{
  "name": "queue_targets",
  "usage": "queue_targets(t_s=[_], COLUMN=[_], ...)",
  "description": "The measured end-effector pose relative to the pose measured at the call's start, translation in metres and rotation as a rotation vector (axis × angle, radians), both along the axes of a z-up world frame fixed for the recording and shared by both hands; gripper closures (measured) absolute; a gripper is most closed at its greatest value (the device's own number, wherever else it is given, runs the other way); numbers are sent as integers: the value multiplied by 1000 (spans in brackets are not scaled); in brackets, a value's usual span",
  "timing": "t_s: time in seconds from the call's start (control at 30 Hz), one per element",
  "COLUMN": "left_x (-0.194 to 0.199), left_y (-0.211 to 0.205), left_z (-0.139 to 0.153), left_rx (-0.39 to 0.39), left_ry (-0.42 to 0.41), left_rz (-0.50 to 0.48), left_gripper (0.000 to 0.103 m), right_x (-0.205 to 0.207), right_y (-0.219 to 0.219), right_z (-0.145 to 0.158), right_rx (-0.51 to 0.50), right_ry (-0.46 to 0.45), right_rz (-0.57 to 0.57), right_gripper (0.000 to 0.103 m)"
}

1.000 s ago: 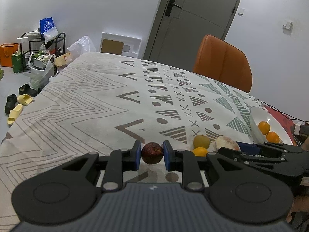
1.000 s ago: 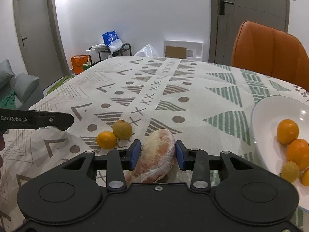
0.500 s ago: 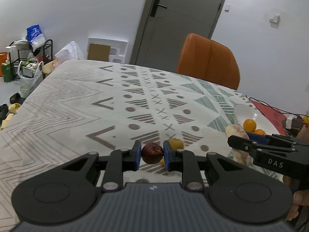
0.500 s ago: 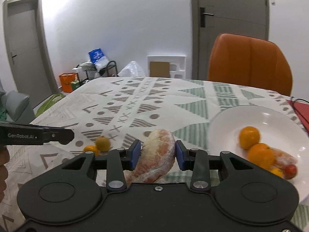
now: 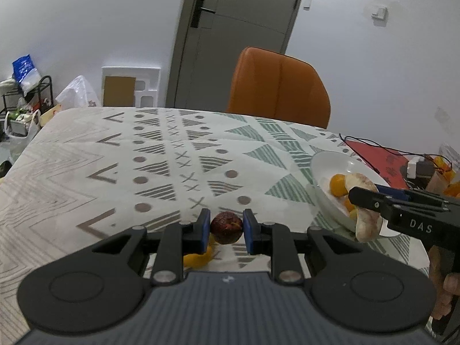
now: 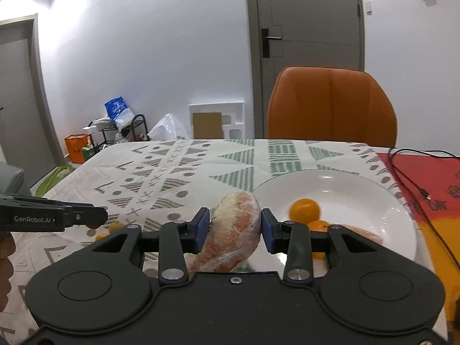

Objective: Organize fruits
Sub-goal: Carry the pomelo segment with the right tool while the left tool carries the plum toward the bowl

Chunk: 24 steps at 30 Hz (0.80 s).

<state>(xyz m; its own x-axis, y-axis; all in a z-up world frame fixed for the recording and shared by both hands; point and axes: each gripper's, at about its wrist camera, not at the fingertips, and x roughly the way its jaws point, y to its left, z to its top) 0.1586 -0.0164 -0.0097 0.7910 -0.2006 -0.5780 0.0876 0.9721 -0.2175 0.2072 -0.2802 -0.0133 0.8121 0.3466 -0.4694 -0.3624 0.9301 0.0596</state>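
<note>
my left gripper (image 5: 223, 231) has its blue-padded fingers (image 5: 203, 230) clamped on a small dark red fruit (image 5: 226, 227), held above the patterned tabletop (image 5: 120, 161). just below and to the left of it an orange fruit (image 5: 198, 257) lies on the cloth, half hidden behind my finger.

my right gripper (image 6: 232, 231) grips a wrapped pomelo wedge (image 6: 233, 233), pink flesh and white pith under clear film, its tip at the near left rim of the white plate (image 6: 359, 189). in the left view the wedge hangs over the plate's near edge. the plate holds a round orange (image 6: 304, 210) and a second orange (image 6: 317, 225) touching it, plus more fruit i cannot make out behind my right finger.

two small fruits (image 6: 110, 228) sit on the tabletop beyond my left gripper's tip, well apart from the plate. an orange chair (image 6: 332, 106) stands at the far side of the tabletop, and a black cable (image 6: 408, 178) crosses a red mat (image 6: 431, 172) to the plate's right.
</note>
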Motion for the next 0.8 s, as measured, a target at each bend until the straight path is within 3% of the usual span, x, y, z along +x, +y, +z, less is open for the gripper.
queue_targets(t_s=[0.8], left_x=[24], left_y=[-64], left_z=[6], left_rx=[54], left_ry=[-6], left_rz=[-96], left_gripper=[80], right_x=[16], right_y=[-78], right_z=[-9], right_rx=[55], right_ry=[0], right_rz=[-187], right_gripper=[66])
